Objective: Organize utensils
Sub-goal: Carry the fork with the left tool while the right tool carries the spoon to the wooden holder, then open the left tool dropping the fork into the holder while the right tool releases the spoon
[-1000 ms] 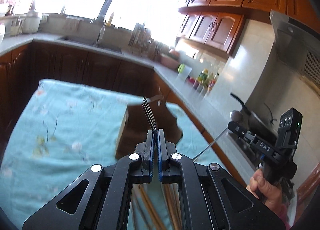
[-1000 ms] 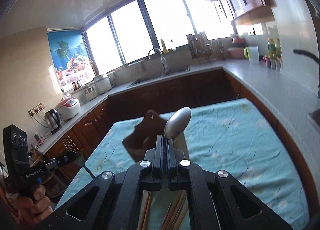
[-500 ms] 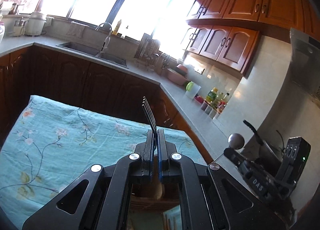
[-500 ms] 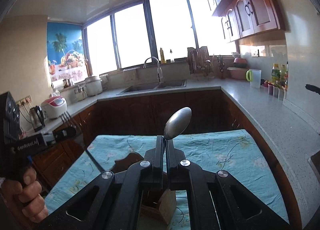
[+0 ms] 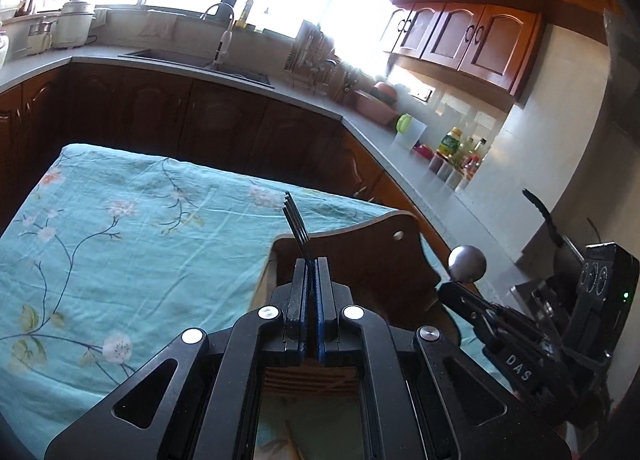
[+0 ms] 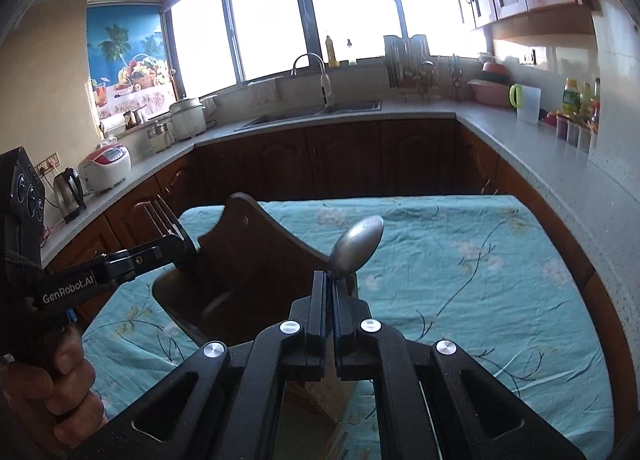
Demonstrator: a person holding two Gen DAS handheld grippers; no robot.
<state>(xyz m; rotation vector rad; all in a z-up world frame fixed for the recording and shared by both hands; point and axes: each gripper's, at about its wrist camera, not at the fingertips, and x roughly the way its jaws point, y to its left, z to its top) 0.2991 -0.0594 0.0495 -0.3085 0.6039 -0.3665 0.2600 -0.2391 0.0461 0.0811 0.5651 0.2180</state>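
My left gripper (image 5: 310,268) clamps the fork (image 5: 295,219) tines-up, and my right gripper (image 6: 330,280) pinches the spoon (image 6: 357,244) bowl-up. Handles point down over the wooden holder (image 6: 244,256), ready for slotting, I judge.

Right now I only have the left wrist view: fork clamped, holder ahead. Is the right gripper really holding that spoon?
Observer: Yes. The right gripper is shut on the spoon, bowl up.
Operator: Is the spoon in the holder?
Observer: Can't tell. Its handle is hidden behind the fingers, by the right corner of the wooden holder.
Operator: And my fork from that side?
Observer: The left gripper holds the fork tines up, at the holder's left side, beside the tall back panel.
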